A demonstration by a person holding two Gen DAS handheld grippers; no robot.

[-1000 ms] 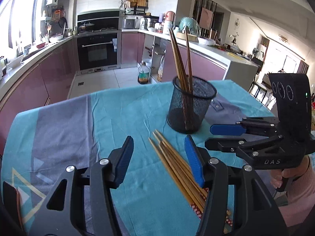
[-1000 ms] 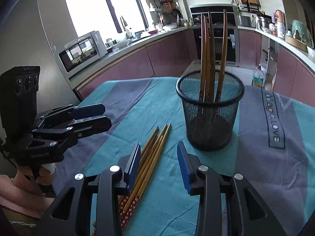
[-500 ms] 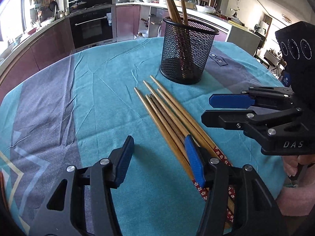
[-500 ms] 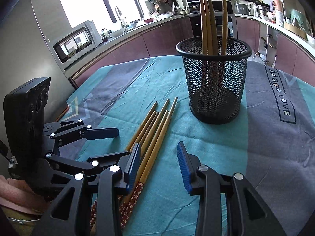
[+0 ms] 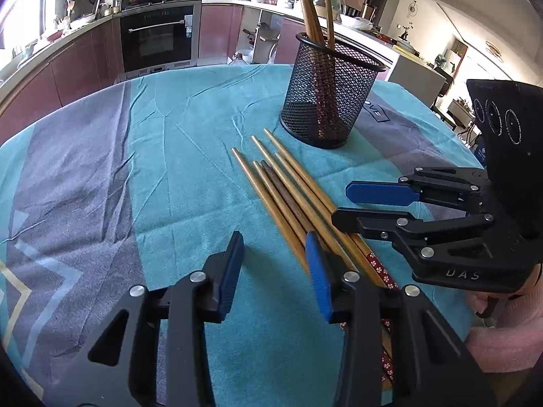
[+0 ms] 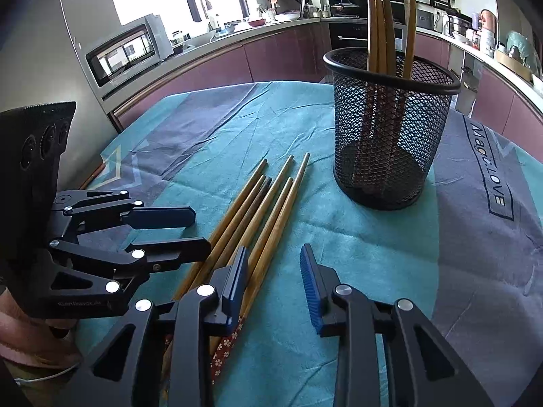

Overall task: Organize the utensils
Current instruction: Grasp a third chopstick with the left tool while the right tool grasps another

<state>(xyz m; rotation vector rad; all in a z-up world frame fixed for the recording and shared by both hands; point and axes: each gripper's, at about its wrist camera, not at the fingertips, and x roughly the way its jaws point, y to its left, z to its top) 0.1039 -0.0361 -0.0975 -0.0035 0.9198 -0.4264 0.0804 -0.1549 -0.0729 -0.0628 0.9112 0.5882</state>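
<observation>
Left wrist view: cloth (image 5: 176, 183) spreads under both grippers, cup (image 5: 331, 98) stands ahead. Chopsticks (image 5: 288, 190) lie between left gripper (image 5: 273, 273) and right gripper (image 5: 361, 208); both are closing, empty. Pickup step: next, straddle one stick.

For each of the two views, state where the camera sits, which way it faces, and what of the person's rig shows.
Left wrist: on the left gripper, angled down over the chopsticks toward the mesh holder; right gripper and pink sleeve at right.
Right wrist: on the right gripper, same downward look; left gripper at left.
Shared: chopsticks, holder, teal cloth. Both jaws are closing, nothing between them.
</observation>
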